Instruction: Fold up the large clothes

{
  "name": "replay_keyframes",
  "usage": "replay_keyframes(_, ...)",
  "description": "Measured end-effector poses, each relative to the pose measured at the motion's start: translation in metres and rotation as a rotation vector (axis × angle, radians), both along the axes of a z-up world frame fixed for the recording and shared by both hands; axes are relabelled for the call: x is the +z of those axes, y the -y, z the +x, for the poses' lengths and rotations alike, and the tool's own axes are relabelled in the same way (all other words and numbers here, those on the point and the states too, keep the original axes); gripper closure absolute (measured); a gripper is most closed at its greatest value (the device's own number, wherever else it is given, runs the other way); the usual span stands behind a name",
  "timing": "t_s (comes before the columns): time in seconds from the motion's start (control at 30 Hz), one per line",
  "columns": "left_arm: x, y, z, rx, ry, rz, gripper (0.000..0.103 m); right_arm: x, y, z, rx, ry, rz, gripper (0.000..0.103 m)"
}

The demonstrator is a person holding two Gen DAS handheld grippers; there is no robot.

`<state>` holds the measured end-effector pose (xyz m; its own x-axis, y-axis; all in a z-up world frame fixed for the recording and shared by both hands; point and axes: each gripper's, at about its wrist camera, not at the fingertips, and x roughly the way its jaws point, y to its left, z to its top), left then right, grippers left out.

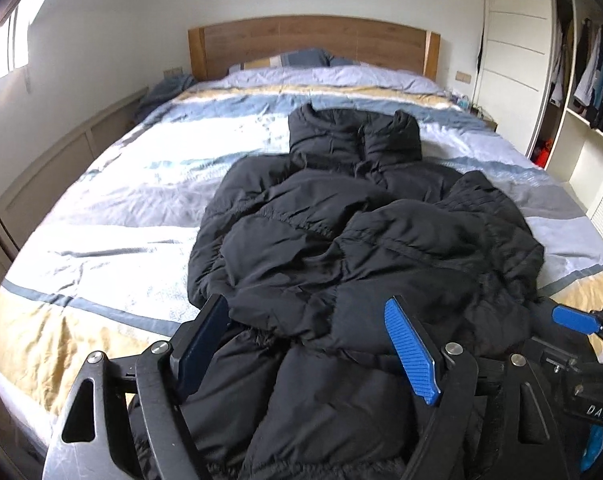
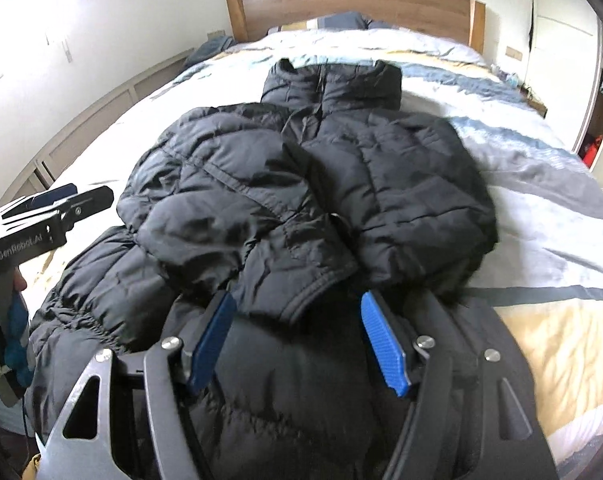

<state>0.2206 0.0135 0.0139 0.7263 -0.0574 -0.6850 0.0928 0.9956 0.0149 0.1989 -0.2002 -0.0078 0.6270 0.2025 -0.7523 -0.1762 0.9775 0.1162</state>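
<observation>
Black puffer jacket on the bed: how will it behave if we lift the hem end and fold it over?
The black puffer jacket is probably floppy: it lies in soft creases and rumpled quilted panels on the bed. Likely light for its bulk, since it looks padded. The smooth, slightly shiny shell may slip between pads, and the puffed layers could spring back rather than stay flat.

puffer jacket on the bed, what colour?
Black quilted puffer jacket, plain, no pattern; clearest in the right wrist view.

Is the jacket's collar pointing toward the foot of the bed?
No, the jacket's collar lies on the side toward the wooden headboard.
</observation>
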Motion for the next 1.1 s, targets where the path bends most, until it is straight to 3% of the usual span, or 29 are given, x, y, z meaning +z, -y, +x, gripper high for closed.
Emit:
replay_keyframes(0.57,0.035,0.009,-0.068,-0.012,0.138,-0.007,0.012,0.038,0.023,-0.068,-0.102,0.092,-0.013,0.038)
replay_keyframes(0.8,0.046,0.012,-0.08,-0.012,0.189,0.005,0.005,0.05,0.033,-0.077,-0.134,0.127,-0.009,0.038)
replay_keyframes(1.1,0.049,0.017,-0.079,-0.022,0.193,0.004,0.002,0.043,0.044,-0.075,-0.166,0.129,-0.002,0.034)
